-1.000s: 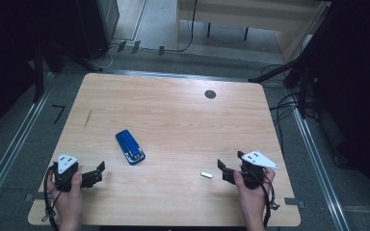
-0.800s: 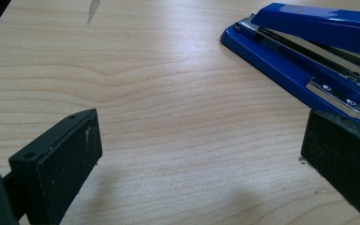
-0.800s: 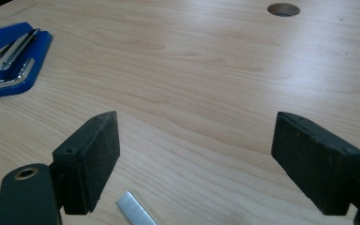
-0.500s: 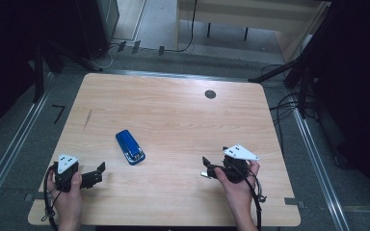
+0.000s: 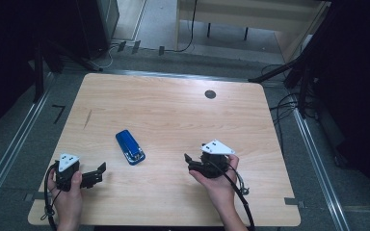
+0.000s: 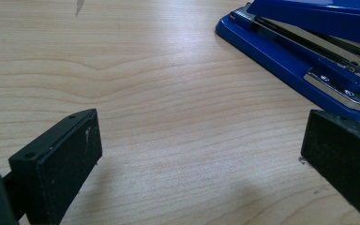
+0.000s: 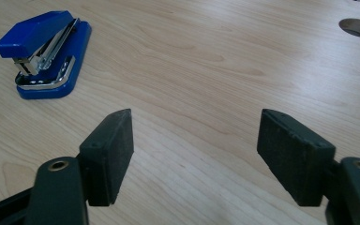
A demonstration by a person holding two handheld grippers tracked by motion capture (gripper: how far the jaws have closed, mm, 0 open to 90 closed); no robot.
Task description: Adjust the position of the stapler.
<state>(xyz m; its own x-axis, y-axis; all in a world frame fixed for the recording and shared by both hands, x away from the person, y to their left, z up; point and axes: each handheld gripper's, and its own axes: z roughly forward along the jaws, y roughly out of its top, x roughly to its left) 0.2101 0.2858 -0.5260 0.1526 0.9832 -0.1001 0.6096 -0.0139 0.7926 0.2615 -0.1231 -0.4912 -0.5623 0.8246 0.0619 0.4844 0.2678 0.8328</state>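
My right gripper [image 5: 189, 163] hangs empty, jaws spread wide, right of the stapler [image 5: 129, 147] and aimed at it, likely lining up a grasp. My left gripper [image 5: 98, 173], equally spread and empty, sits just left of the stapler. The stapler lies flat mid-table [image 5: 173, 110]; its rear is cut off in the left gripper view.

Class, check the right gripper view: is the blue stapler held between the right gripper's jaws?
No, the stapler lies on the table, apart from the open right gripper.
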